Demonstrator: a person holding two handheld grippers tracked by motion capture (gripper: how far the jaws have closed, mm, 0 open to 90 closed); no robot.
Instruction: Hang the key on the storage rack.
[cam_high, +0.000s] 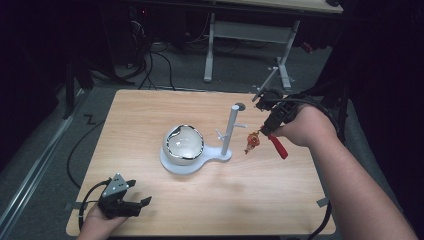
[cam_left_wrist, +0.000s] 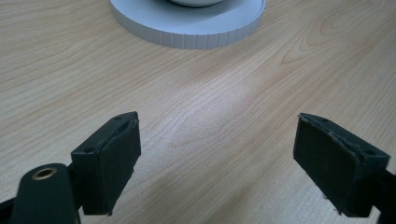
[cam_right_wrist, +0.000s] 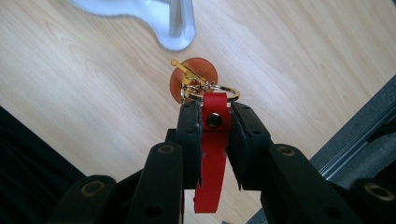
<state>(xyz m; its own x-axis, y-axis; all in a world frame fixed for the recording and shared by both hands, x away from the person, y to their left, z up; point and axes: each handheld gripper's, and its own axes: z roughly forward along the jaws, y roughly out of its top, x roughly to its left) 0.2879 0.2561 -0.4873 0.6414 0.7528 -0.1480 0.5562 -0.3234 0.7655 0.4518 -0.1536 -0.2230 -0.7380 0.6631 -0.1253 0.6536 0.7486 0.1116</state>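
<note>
I hold the right hand-held gripper (cam_high: 265, 129) up in the air, just to the right of the tall white plastic stand with little side pegs (cam_high: 229, 131). Its jaws are pressed together on the red leather strap of a key ring (cam_right_wrist: 213, 154). A gold metal ring and clip with a round orange charm (cam_right_wrist: 194, 80) hangs from the strap, above the light wooden counter (cam_high: 210, 200) and not touching it. I think I hold it by the strap so the ring end swings free and could slip over one of the pegs. That is only my guess, because nobody told me the job.

The stand rises from a flat white base, and a shiny round white bowl with a dark rim (cam_high: 183, 143) sits on the wide part of that base.

My left hand-held gripper (cam_high: 125, 202) rests low at the near left corner of the counter, well apart from the stand. Its jaws are wide apart with nothing between them. I think it is just waiting there out of the way.

The high view lets me see the pegs and how near the charm is to them. The right gripper view shows me the round snap on the strap sitting right between the jaws. The left gripper view shows the ribbed edge of the white base (cam_left_wrist: 187, 32) and bare wood.
</note>
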